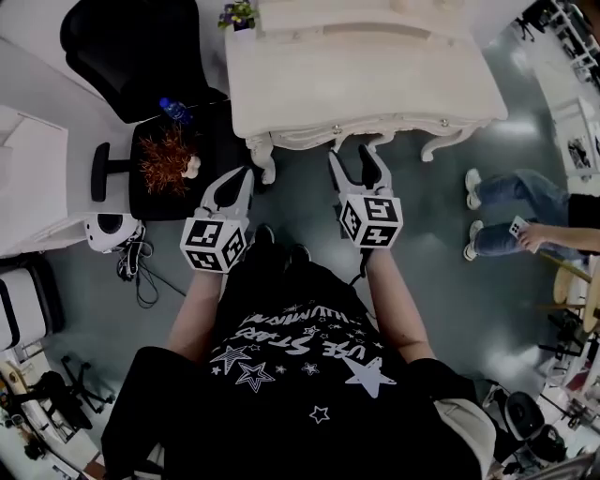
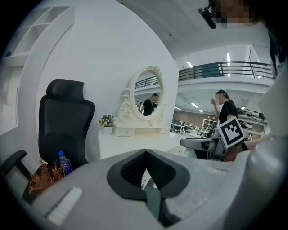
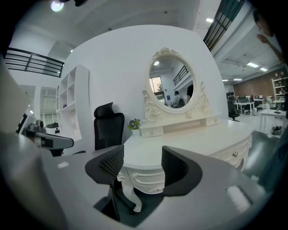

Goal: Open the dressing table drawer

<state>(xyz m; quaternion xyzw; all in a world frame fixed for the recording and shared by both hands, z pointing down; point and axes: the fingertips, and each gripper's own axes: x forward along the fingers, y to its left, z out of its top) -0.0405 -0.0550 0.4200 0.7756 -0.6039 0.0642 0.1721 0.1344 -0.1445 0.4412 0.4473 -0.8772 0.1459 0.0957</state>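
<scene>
The white dressing table point(image 1: 366, 75) stands ahead of me, its carved front edge and legs facing me. In the right gripper view its top point(image 3: 189, 139) fills the middle, and a small drawer knob point(image 3: 234, 154) shows on the curved front at the right. My right gripper point(image 1: 356, 161) is open and empty, just short of the table's front edge, with the table edge seen between its fingers point(image 3: 112, 164). My left gripper point(image 1: 242, 178) hangs near the table's left leg; its jaws meet at the tips point(image 2: 145, 152) with nothing in them.
A black office chair point(image 1: 141, 47) stands left of the table, with a blue bottle point(image 1: 173, 110) and a reddish tuft point(image 1: 167, 159) on a black seat. A flower pot point(image 1: 238, 16) and an oval mirror point(image 3: 173, 85) sit on the table. A seated person's legs point(image 1: 511, 192) are at the right.
</scene>
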